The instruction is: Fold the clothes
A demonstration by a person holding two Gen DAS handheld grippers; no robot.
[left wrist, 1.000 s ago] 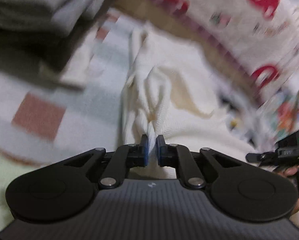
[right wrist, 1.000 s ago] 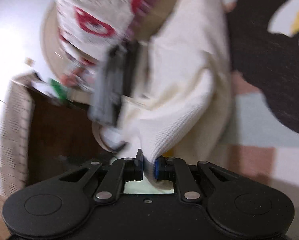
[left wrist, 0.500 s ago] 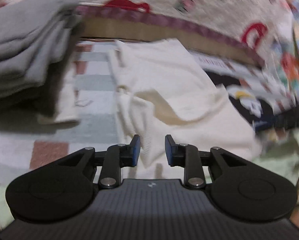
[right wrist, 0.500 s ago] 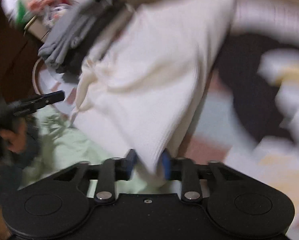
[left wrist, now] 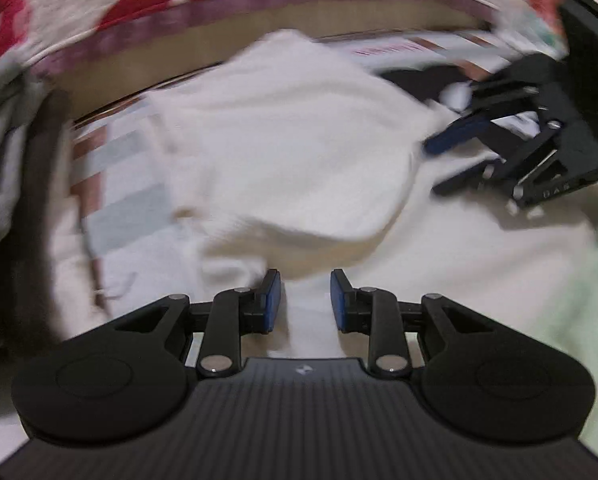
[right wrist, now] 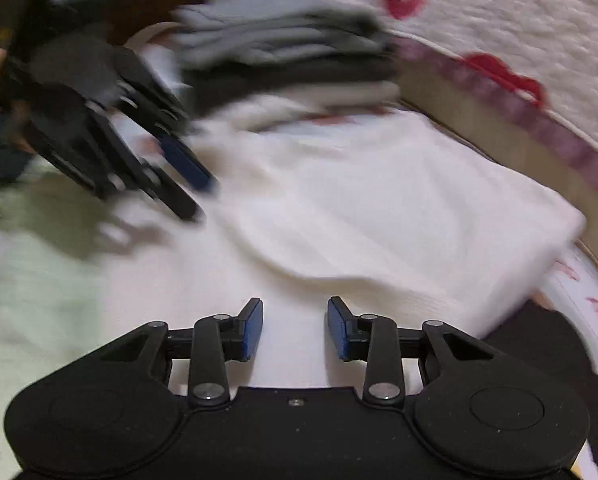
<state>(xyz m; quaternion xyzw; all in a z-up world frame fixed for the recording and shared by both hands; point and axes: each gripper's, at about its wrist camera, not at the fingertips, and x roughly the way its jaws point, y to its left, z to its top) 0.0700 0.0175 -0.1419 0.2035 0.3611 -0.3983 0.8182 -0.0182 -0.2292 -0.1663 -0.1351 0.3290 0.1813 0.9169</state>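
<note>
Cream garment [left wrist: 283,152] lay folded on the patterned mat [left wrist: 111,220], just in front of a stack of grey folded clothes [right wrist: 287,52] and beside the bed's quilt [right wrist: 511,20]. Left gripper [left wrist: 305,300] released, fingers apart over the cloth, nothing pinched. Right gripper [right wrist: 295,326] also released, jaws closing over cloth, nothing grasped.
</note>
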